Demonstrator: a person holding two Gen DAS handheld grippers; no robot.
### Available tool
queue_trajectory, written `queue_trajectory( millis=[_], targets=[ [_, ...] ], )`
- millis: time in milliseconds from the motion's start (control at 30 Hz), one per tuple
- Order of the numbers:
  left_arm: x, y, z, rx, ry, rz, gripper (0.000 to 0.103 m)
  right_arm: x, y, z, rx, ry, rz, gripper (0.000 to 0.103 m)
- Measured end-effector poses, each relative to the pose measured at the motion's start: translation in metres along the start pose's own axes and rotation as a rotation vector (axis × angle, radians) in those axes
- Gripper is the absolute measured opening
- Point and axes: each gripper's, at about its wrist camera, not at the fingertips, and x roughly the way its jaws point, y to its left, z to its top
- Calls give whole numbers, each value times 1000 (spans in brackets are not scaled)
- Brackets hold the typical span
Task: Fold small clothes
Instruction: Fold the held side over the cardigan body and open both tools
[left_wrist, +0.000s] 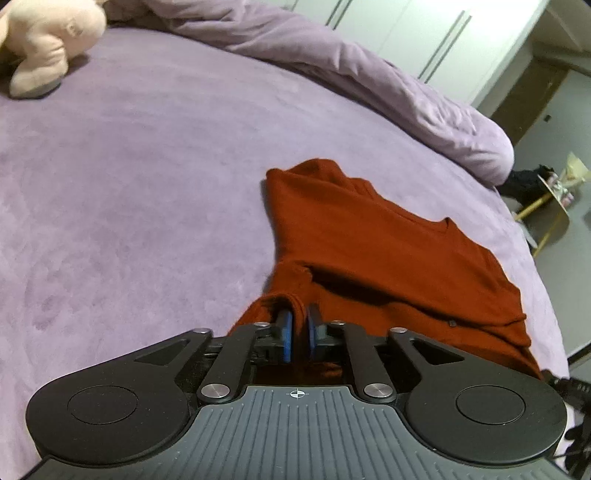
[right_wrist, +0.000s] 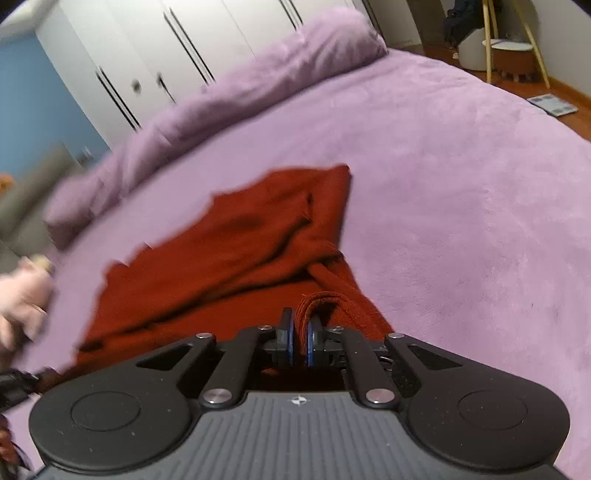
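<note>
Far to the left a plush toy (left_wrist: 44, 44) sits on the purple bedspread (left_wrist: 129, 184), well apart from my work. The rust-red T-shirt (left_wrist: 388, 251) lies spread on the bed ahead of me, its far part flat and its near edge lifted up into my two grippers.

My left gripper (left_wrist: 299, 332) has its jaws nearly together with a bunched fold of the hem pinched between the blue pads (left_wrist: 286, 332). My right gripper (right_wrist: 299, 336) is likewise almost closed on a ridge of stitched hem.

Both holds look shallow to me, only a thin lip of cloth. If I carry the edge over fast, I judge one side could slip free and drop, leaving a crooked fold. The rumpled sleeve (right_wrist: 314, 258) near my right hold could also get trapped underneath and make a lump.
</note>
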Motion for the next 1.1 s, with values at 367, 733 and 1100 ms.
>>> queue_trajectory(
  millis=[367, 733, 1100],
  targets=[
    [0, 16, -10, 114, 39, -82, 56, -21, -8, -6, -244, -31, 39, 54],
    [25, 5, -6, 176, 69, -107, 54, -17, 2, -3, -276, -46, 115, 55],
    [25, 4, -3, 196, 69, -91, 27, 19, 10, -2, -390, 26, 37, 31]
  ],
)
